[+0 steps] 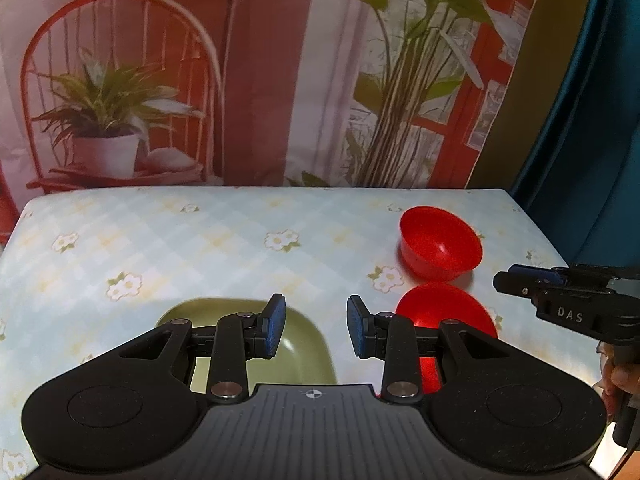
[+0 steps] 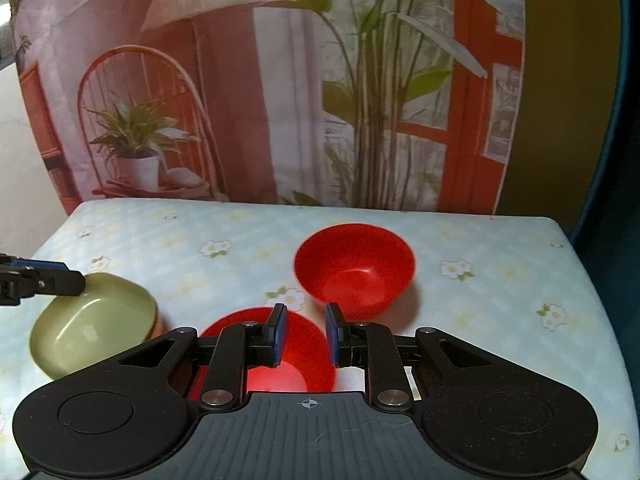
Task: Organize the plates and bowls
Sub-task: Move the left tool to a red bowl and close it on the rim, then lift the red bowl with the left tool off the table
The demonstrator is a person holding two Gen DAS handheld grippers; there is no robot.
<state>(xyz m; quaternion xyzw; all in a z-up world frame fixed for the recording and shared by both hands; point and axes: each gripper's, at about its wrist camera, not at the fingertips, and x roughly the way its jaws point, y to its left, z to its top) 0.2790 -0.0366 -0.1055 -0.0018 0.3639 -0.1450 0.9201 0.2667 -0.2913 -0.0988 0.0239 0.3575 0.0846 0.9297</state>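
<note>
Two red bowls and a green squarish dish stand on the flowered tablecloth. In the left wrist view the far red bowl (image 1: 440, 244) is at the right, the near red bowl (image 1: 444, 312) sits behind my right finger, and the green dish (image 1: 296, 344) lies under my left gripper (image 1: 316, 328), which is open and empty. In the right wrist view my right gripper (image 2: 306, 334) is open and empty above the near red bowl (image 2: 296, 352). The far red bowl (image 2: 356, 268) is just beyond. The green dish (image 2: 96, 320) is at the left, under the left gripper's fingertip (image 2: 60, 280).
The table (image 1: 200, 248) ends at a printed backdrop of a chair and plants behind it. Its right edge (image 2: 588, 280) drops off beside a dark blue surface. The right gripper body (image 1: 572, 304) shows at the right edge of the left wrist view.
</note>
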